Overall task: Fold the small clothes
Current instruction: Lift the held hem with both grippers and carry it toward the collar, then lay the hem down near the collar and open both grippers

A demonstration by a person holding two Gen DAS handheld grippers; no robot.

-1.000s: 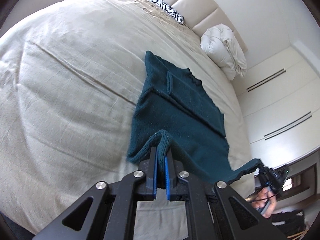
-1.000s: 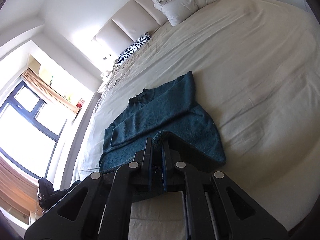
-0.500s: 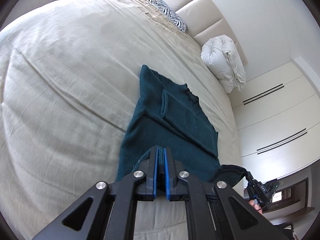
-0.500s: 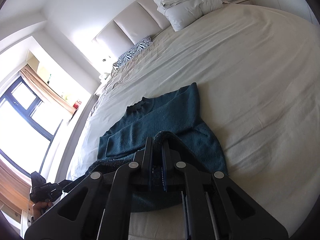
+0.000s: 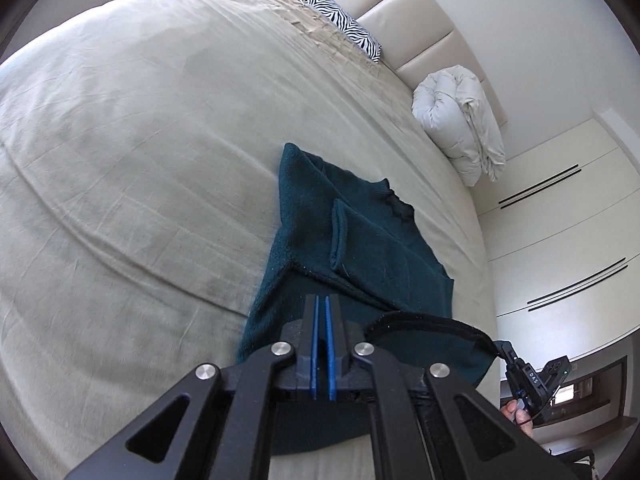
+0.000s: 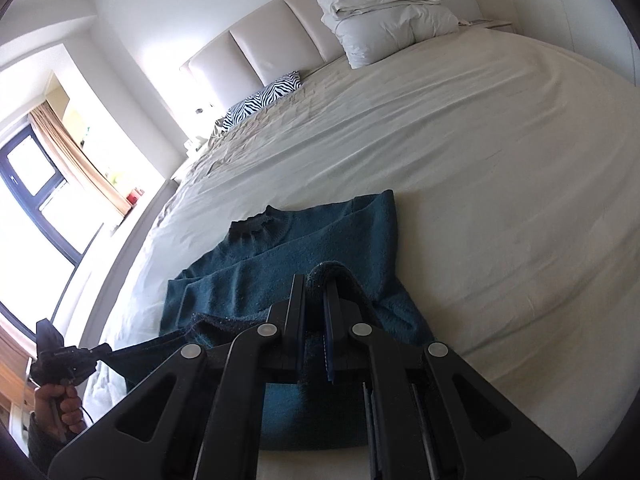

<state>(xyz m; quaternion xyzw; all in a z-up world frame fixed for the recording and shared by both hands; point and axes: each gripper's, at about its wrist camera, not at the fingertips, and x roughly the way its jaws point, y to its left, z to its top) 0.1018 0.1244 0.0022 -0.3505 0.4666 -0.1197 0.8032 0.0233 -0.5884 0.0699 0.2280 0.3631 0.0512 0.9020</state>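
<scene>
Teal sweater [image 5: 360, 240] lies on the beige bed sheet [image 5: 140, 160], toward the near edge of the bed, collar end pointing at the headboard [image 6: 256, 52]. One sleeve is already folded across the chest.

Left gripper [image 5: 322, 308]: jaws clamped together, blue pads nearly touching. Hem fabric can't be seen between the pads from its own camera, but from the right wrist view the hem corner runs taut straight into its tip, so it's gripping the sweater's near-left hem corner. A hand [image 6: 60, 404] holds its handle at the far left of that view.

Right gripper [image 6: 316, 292]: jaws pinched on a bunch of the sweater's hem, knit bulging up between and over the fingertips. In the left wrist view the same gripper [image 5: 502, 350] holds the near-right hem corner, with fingers [image 5: 516, 416] of the other hand just below it.

Between the two grippers the hem is lifted off the sheet and arches over the lower body of the sweater; the upper half lies flat on the bed.

Other stuff: rolled white duvet [image 6: 388, 4] against the headboard on the far right side, zebra-print pillow [image 6: 264, 98] on the far left side, well apart from the sweater. White wardrobe doors [image 5: 560, 240] on the right wall, window with tan curtain [image 6: 76, 160] on the left.
</scene>
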